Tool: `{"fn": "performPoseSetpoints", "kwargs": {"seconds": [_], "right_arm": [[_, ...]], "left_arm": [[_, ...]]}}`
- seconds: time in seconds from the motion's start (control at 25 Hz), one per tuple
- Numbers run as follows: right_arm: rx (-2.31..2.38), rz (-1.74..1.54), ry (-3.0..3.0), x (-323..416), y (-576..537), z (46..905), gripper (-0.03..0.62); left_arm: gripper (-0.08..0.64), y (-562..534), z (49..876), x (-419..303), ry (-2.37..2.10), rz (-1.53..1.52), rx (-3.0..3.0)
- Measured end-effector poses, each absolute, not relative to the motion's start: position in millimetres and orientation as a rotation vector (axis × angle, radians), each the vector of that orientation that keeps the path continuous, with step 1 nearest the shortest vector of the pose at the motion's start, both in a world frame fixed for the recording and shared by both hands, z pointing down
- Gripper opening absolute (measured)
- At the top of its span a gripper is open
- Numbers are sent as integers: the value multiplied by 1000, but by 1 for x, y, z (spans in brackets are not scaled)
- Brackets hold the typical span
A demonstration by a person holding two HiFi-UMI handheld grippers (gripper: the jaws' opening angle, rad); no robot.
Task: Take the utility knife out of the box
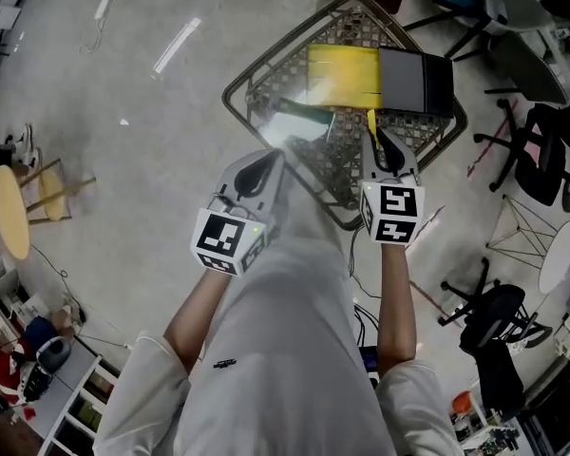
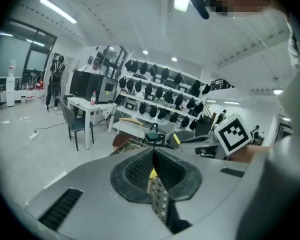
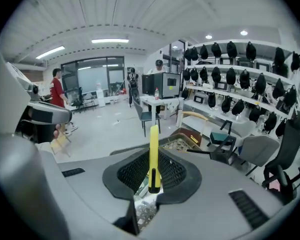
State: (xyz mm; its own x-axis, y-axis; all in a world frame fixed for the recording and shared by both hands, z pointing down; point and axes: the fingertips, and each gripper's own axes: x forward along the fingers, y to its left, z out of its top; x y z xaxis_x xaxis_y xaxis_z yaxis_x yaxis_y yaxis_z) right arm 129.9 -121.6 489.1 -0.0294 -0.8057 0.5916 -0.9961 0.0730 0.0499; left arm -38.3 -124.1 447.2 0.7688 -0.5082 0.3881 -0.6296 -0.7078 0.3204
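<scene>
My right gripper [image 1: 384, 150] has its fingers clamped on the yellow utility knife [image 3: 153, 154] near its lower end, held above the box [image 1: 342, 74] on the mesh desk [image 1: 237, 93]. My left gripper [image 1: 264, 167] is closed on nothing. With so narrow a hold, the knife could pivot or slip out.

head view: the utility knife [image 1: 370, 126] shows only as a yellow sliver past the right gripper [image 1: 384, 148]; the person's torso [image 1: 294, 350] hides the near corner of the mesh table [image 1: 236, 93]; contents of the yellow box [image 1: 342, 74] too small to tell.
</scene>
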Motion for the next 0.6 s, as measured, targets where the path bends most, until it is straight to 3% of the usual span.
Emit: {"fn": "performPoseSetpoints", "kwargs": {"seconds": [0.6], "right_arm": [[1943, 241, -2021, 101, -79, 367, 43]], "left_arm": [[3, -119, 380, -50, -906, 209, 2623]]}}
